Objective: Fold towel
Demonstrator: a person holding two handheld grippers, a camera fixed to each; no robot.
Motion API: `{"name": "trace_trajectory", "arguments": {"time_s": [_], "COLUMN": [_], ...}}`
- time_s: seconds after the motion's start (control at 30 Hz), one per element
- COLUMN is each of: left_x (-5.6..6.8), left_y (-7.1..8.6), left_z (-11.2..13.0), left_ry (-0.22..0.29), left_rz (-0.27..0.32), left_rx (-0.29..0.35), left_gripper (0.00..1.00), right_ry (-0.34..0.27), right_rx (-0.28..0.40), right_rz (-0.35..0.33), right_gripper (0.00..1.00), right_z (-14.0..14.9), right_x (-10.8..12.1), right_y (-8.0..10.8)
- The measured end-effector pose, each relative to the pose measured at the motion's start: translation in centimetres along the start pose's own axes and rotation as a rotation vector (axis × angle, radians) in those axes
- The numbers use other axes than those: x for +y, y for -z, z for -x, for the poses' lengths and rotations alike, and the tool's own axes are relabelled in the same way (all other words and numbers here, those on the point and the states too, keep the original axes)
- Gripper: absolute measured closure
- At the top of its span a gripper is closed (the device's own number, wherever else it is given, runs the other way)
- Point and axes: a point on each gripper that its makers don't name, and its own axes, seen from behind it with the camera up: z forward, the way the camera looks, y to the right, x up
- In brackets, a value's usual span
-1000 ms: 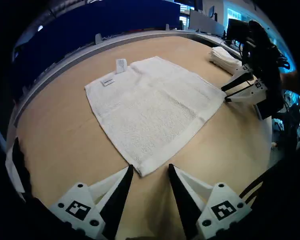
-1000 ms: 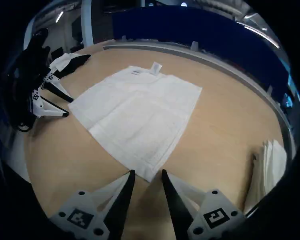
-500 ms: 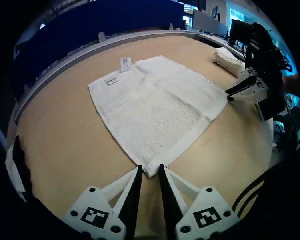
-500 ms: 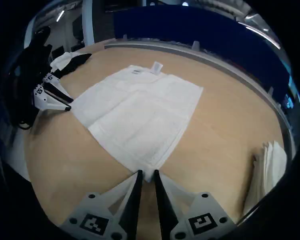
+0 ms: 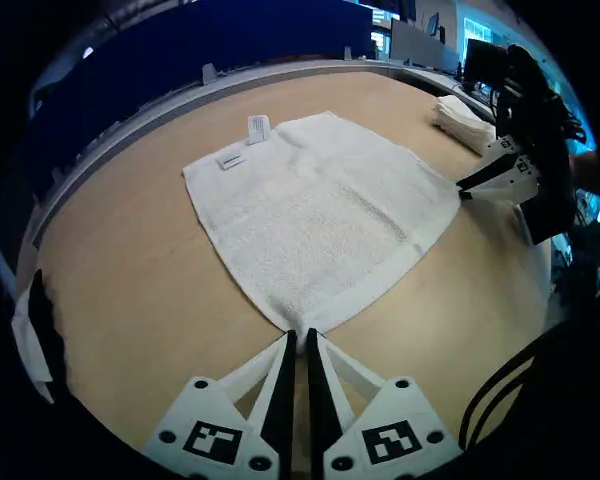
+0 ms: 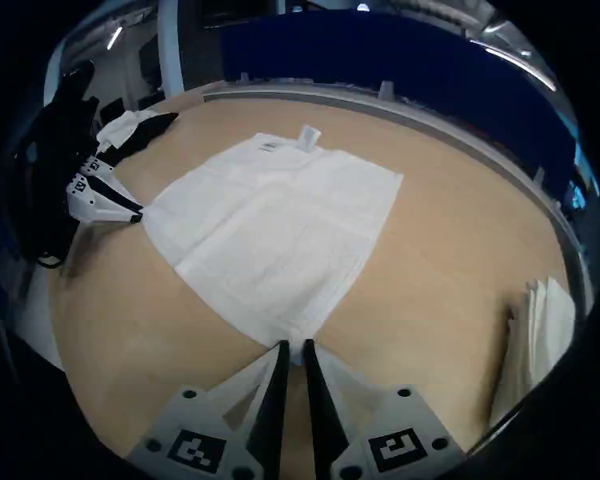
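White terry towel [image 5: 324, 208]: spread flat, single layer, on a wooden table [image 5: 140, 264]. Left gripper [image 5: 300, 346]: fingers pinched together on the towel's nearest corner. The corner tip is hidden between them, and the cloth puckers there. Right gripper [image 6: 293, 356]: clamped likewise on an adjacent corner, tip concealed. Care tag [image 5: 258, 128] and sewn label [image 5: 231, 160], far edge: print too small to read. Stack of folded towels [image 6: 540, 336]: cut off at the rim in the right gripper view, small and distant in the left gripper view.

A light wooden table [image 5: 132, 240] carries a white towel [image 5: 316, 200] spread open; a stack of folded cloths [image 5: 464, 120] lies well apart from the towel.
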Motion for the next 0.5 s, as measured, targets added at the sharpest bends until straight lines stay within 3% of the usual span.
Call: {"name": "trace_trajectory", "arguments": {"time_s": [0.5], "left_x": [1.0], "left_y": [1.8], "left_z": [-1.1], "left_ry": [0.040], "left_rz": [0.012], "left_rx": [0.012], "left_gripper": [0.91], "right_ry": [0.013], "right_rx": [0.035], "right_rz": [0.008], "right_gripper": [0.86], "right_z": [-2.8], "right_x": [0.5], "right_y": [2.3]}}
